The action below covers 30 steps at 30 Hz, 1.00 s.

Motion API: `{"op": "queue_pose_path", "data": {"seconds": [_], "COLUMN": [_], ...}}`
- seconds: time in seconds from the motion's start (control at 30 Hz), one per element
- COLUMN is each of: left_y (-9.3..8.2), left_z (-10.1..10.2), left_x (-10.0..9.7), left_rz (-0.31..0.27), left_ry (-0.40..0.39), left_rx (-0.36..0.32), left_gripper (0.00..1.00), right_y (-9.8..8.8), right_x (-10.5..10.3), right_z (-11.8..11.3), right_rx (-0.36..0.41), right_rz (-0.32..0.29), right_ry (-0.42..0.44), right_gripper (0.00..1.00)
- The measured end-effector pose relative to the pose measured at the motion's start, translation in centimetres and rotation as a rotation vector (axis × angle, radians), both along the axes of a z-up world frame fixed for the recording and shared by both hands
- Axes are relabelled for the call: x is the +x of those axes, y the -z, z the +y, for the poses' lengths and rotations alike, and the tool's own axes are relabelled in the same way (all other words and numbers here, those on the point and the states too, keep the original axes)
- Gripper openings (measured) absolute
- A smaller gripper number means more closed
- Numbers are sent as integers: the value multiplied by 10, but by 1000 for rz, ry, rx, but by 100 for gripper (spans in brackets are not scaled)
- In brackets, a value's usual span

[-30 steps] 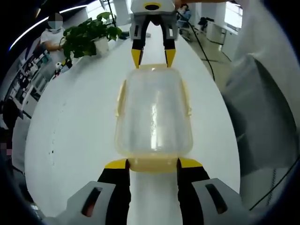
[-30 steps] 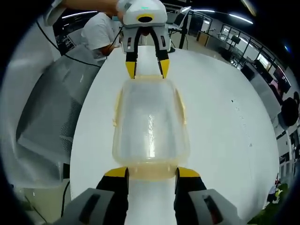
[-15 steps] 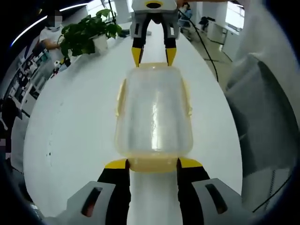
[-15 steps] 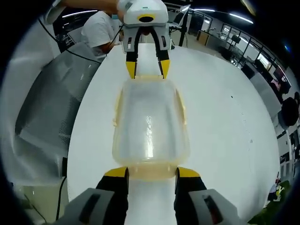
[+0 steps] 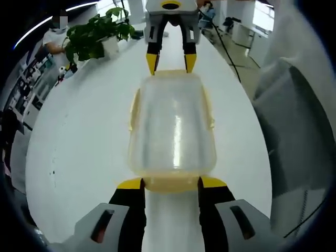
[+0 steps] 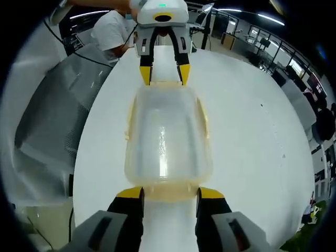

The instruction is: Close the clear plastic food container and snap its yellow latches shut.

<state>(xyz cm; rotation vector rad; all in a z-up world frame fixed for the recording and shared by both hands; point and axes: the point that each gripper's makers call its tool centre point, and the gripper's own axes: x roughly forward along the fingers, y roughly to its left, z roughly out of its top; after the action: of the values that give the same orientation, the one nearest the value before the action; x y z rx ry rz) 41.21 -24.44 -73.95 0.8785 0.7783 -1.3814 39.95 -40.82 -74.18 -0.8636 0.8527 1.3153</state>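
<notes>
While the two grippers face each other across the white table (image 5: 79,157), one clear container (image 5: 172,126) lies lengthwise between them with its lid on top. Compared with a second ago, the container sits in the same place between the same two pairs of jaws; only the glare streak on the lid has lengthened and the background has slid a little, which I read as a slight tilt of the held box or of the hands, not real progress on the latches.

Taking things left to right in the left gripper view: one potted plant (image 5: 97,37) stands far off on the table, then the container at centre, then grey fabric (image 5: 294,136) at the right edge. The left gripper (image 5: 170,182) has its jaws spread wide, yellow tips bracketing the near end latch (image 5: 170,184); the right gripper (image 5: 170,62) brackets the far end likewise. Whether either actually squeezes, I cannot tell.

In the right gripper view the container (image 6: 165,136) again fills the middle, the right gripper (image 6: 168,192) at its near end.

I count four yellow latches: one at each end and one on each long side, the side ones (image 5: 135,107) apparently flared outward, so probably unsnapped.
</notes>
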Motion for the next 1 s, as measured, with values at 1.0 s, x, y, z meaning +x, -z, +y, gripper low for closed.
{"op": "queue_pose_path", "data": {"seconds": [1.0], "left_y": [-11], "left_z": [9], "left_x": [-4], "left_rz": [64], "left_ry": [-179], "left_rx": [-58], "left_gripper": [43], "right_y": [-17], "right_x": [-4], "right_z": [-4], "right_rx": [68], "right_rz": [32], "right_ry": [239], "right_gripper": [42]}}
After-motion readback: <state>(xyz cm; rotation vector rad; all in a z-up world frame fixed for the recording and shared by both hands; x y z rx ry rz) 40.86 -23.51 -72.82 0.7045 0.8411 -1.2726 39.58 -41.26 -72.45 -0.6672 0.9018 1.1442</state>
